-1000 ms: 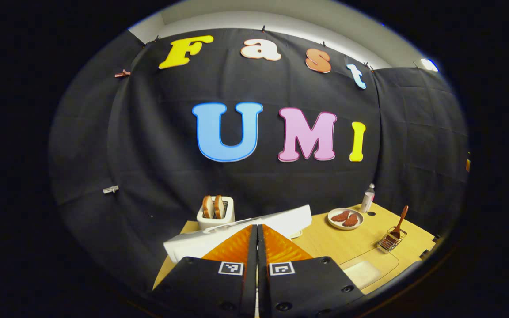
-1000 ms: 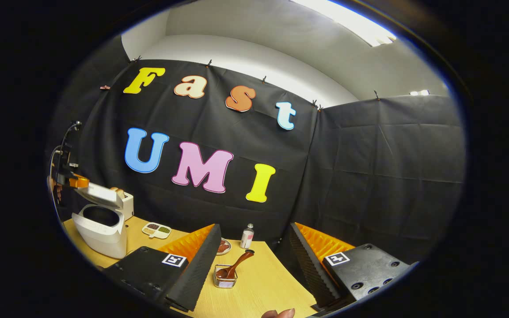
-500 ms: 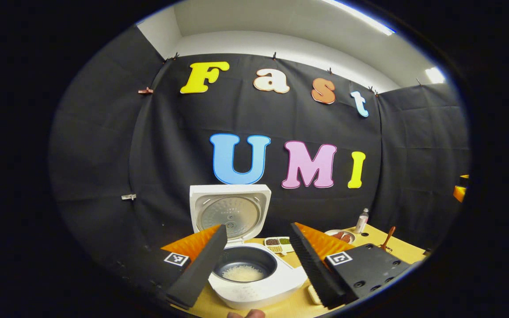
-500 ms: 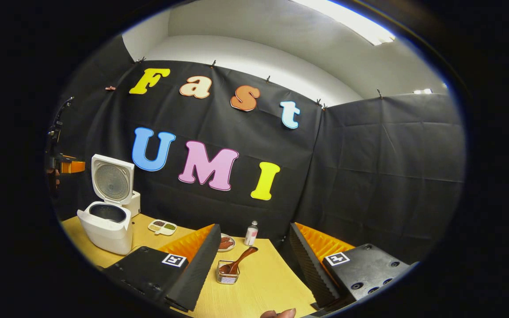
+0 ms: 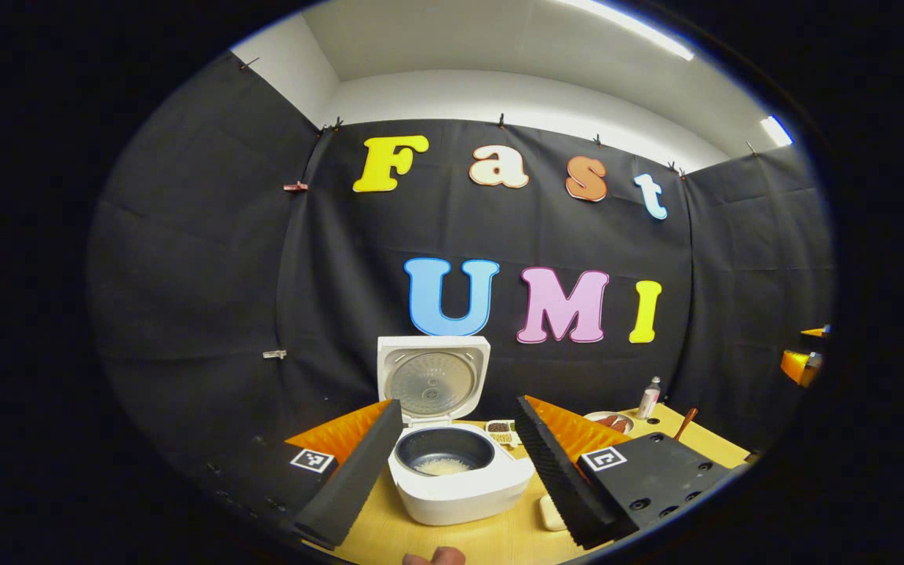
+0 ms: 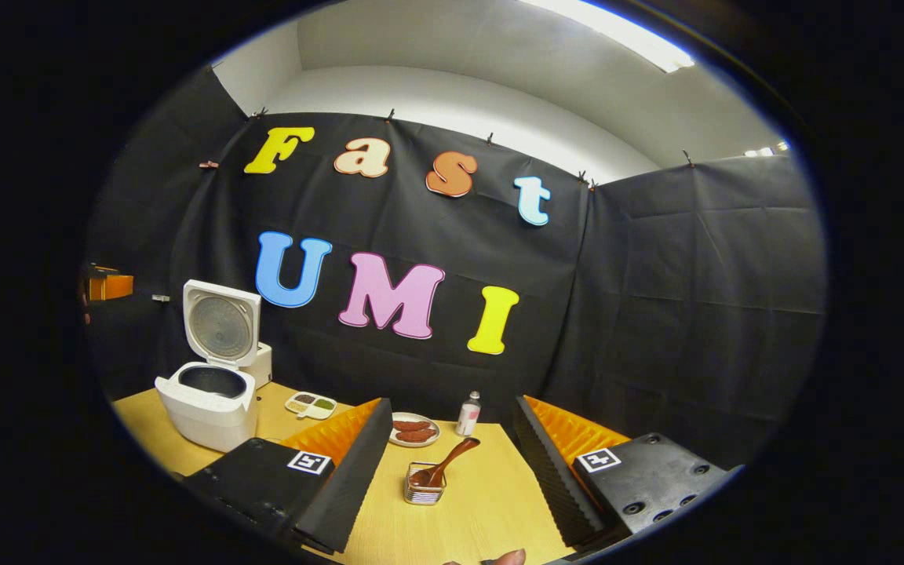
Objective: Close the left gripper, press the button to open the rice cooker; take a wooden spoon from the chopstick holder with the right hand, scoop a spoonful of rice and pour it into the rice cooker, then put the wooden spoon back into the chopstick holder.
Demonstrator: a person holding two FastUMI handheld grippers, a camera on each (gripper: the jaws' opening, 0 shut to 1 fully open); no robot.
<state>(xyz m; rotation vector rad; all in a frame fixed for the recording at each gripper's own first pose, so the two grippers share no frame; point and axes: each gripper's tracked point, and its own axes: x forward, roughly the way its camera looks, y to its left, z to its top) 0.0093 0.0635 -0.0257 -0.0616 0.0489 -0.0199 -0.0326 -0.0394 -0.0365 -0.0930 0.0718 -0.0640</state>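
The white rice cooker (image 5: 460,490) stands in front of my left gripper (image 5: 458,405), lid (image 5: 434,377) upright, with a little rice in its dark pot (image 5: 442,463). My left gripper is open and empty, drawn back from the cooker. My right gripper (image 6: 452,404) is also open and empty. Ahead of it and a little below, the wooden spoon (image 6: 446,468) leans in the wire chopstick holder (image 6: 423,493). The cooker (image 6: 213,400) sits at the table's left, and the left gripper (image 6: 107,286) hangs at the far left edge.
A plate of reddish food (image 6: 414,429), a small bottle (image 6: 468,413) and a divided dish (image 6: 310,404) sit along the back of the wooden table (image 6: 491,502). A toaster (image 6: 264,365) stands behind the cooker. A pale block (image 5: 550,514) lies near the cooker's right.
The left gripper went from shut to open and pulled back from the cooker. The lid swung up to fully open. The right gripper stayed open and shifted only slightly.
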